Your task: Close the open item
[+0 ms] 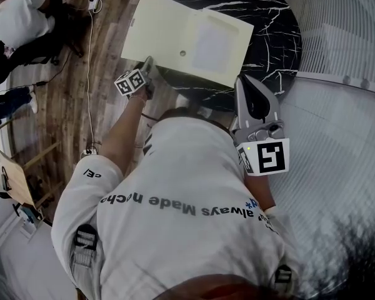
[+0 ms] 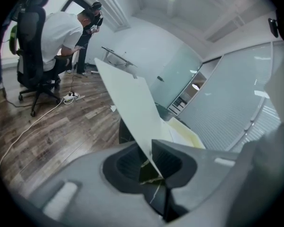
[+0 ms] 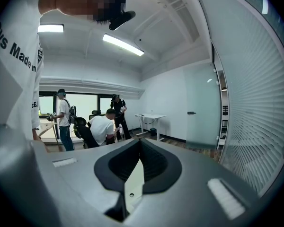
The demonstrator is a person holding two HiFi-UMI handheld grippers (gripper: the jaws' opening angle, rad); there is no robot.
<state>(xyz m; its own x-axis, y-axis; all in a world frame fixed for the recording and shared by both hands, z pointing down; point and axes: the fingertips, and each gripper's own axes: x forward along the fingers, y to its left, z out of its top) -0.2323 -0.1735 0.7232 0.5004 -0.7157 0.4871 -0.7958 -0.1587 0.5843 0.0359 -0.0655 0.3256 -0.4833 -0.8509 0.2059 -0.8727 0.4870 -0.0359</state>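
The biggest thing under the head camera is the person's white shirt [image 1: 175, 230]. Its dark print reads "always Made", followed by a few letters we cannot make out. The right gripper view catches the same print as "ys Made n".

Beyond the shirt stands a round black table [image 1: 275, 24] with white marble veining, set on a wood floor [image 1: 69, 105]. The cream folder [image 1: 169, 36] lies open on it, its right half on the tabletop and its left half reaching out past the table's edge. We see a paler pocket on the right half and a small round stud near the middle.

The left gripper [image 1: 148, 63] meets the near edge of that left half. In the left gripper view, its jaws are closed on the thin folder cover [image 2: 128, 103], which rises steeply tilted from between the pads [image 2: 168, 157].

The right gripper [image 1: 239, 80] rests at the folder's near right corner. We cannot tell whether it touches. In its own view the jaw tips meet, with nothing clamped between them.

Each gripper carries a marker cube, the left [image 1: 131, 82] and the right [image 1: 269, 157], printed with black squares only.
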